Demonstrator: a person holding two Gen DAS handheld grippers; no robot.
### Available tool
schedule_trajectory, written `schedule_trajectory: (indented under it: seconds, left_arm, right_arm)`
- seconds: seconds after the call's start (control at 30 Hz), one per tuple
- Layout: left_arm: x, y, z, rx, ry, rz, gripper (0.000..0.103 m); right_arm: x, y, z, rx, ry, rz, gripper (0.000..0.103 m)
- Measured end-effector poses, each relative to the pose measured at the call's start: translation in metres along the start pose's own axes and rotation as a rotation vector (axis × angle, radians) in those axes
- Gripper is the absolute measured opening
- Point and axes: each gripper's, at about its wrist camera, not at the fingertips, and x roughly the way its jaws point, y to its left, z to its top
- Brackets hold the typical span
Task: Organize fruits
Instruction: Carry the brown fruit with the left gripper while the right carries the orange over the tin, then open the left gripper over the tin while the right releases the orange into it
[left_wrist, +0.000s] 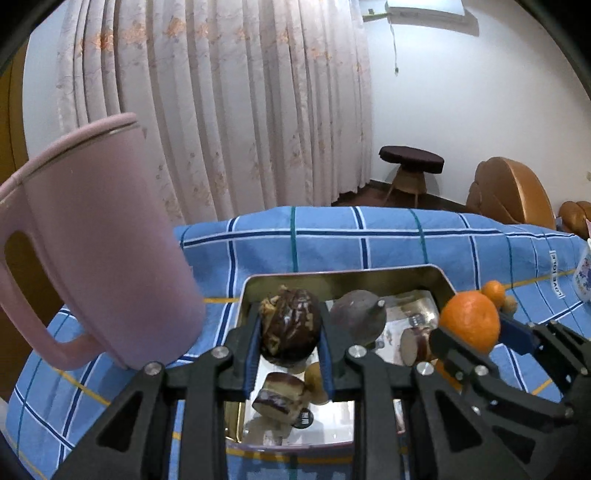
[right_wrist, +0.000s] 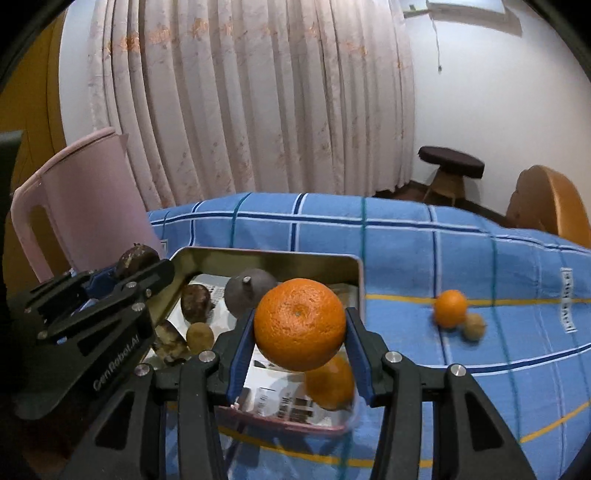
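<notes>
My left gripper (left_wrist: 290, 328) is shut on a dark brown wrinkled fruit (left_wrist: 290, 326) and holds it above the shiny metal tray (left_wrist: 343, 275). My right gripper (right_wrist: 299, 328) is shut on a large orange (right_wrist: 300, 324) above the tray's right side (right_wrist: 360, 280). The tray holds a grey round fruit (left_wrist: 357, 320), a small tan fruit (right_wrist: 200, 335) and other dark brown fruits (right_wrist: 195, 302). The orange also shows in the left wrist view (left_wrist: 470, 320). A small orange (right_wrist: 450, 308) and a tan fruit (right_wrist: 474, 326) lie on the cloth to the right.
A pink jug (left_wrist: 96, 240) stands left of the tray on the blue checked cloth (right_wrist: 406, 251). A patterned cup (left_wrist: 584, 273) is at the far right edge. Curtain, stool (left_wrist: 410, 162) and wooden chair stand behind.
</notes>
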Motion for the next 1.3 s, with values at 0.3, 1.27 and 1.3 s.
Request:
schedule_trajectory:
  seconds: [0.3,1.27,1.3]
  left_arm:
    - [0.015,-0.007,-0.009,0.049,0.047,0.063,0.028]
    - [-0.006,0.014,-0.003,-0.073,-0.111,0.116,0.103]
    - [-0.006,0.013,-0.003,-0.074,-0.117,0.116,0.103]
  right_arm:
    - [0.022,0.003,-0.004,-0.005,0.051,0.028,0.05]
    - [-0.001,-0.017,0.0,-0.015,-0.022,0.097,0.076]
    - [-0.003,-0.018,0.001,-0.014,-0.031,0.093,0.076]
